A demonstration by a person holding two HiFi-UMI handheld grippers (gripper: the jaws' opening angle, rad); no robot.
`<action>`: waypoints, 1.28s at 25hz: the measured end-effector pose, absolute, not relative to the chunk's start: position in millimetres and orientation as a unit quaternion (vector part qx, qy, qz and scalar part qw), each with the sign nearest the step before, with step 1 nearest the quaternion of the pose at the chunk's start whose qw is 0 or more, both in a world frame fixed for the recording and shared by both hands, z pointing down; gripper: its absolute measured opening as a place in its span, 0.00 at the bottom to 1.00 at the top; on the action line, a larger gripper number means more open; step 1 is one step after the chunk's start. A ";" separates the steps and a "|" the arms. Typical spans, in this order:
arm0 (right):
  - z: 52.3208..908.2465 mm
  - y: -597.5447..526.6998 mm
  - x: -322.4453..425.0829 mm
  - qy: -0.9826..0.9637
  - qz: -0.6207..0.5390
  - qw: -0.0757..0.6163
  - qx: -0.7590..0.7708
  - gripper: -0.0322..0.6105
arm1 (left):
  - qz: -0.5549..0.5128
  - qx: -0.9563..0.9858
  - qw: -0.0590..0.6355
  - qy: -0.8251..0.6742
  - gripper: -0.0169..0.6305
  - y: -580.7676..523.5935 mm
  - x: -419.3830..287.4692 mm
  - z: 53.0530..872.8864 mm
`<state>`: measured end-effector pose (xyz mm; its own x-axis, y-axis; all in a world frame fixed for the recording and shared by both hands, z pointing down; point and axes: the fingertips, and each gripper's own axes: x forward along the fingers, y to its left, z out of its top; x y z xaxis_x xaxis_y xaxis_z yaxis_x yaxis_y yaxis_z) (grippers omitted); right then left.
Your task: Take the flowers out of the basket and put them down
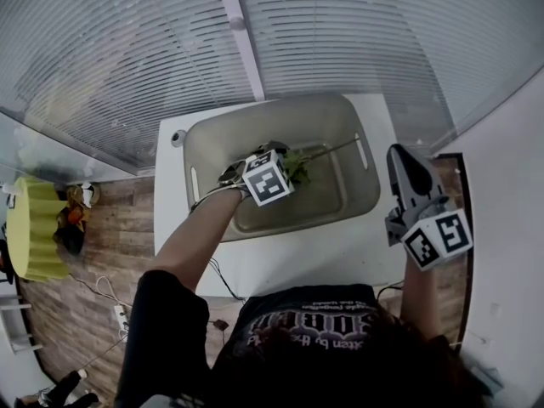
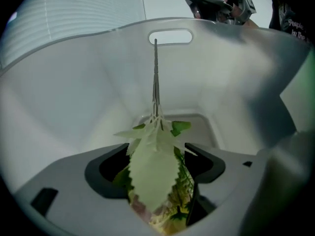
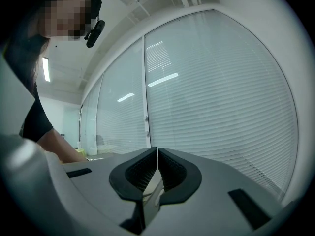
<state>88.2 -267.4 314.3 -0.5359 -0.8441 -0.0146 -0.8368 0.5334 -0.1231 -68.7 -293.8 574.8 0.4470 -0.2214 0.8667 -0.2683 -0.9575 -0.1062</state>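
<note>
Jaws spread wide, the left hand-held gripper (image 2: 156, 170) straddles the flower (image 2: 153, 146) in the basket (image 2: 69, 102), stem toward 12 o'clock; it should pinch near the stem's base. The right hand-held gripper (image 3: 157, 167) rests closed, empty.

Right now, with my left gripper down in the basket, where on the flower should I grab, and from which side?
Probably best at the flower's leafy cluster, just below where the thin stem joins. Come from above: it lies low in the basket with the stem running toward the far wall, and the open left gripper straddles the bulkier leafy part, an easier hold than the wiry stem.
</note>
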 end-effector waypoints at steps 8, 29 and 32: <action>310.7 -264.7 87.1 0.874 -0.045 0.033 -0.482 0.10 | 0.530 0.836 0.003 -0.143 0.30 -287.9 -79.3 573.5; 296.5 -259.3 83.5 0.877 -0.029 0.038 -0.478 0.10 | 0.409 0.886 0.031 -0.217 0.20 -290.9 -75.1 487.4; 294.5 -256.0 83.7 0.878 -0.028 0.037 -0.477 0.10 | 0.375 0.898 0.042 -0.224 0.20 -289.8 -72.2 469.2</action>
<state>83.7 -256.0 294.5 -0.5427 -0.8390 -0.0387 -0.8349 0.5439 -0.0837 -72.2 -289.8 469.2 0.6178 -0.3711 0.6933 -0.4343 -0.8960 -0.0926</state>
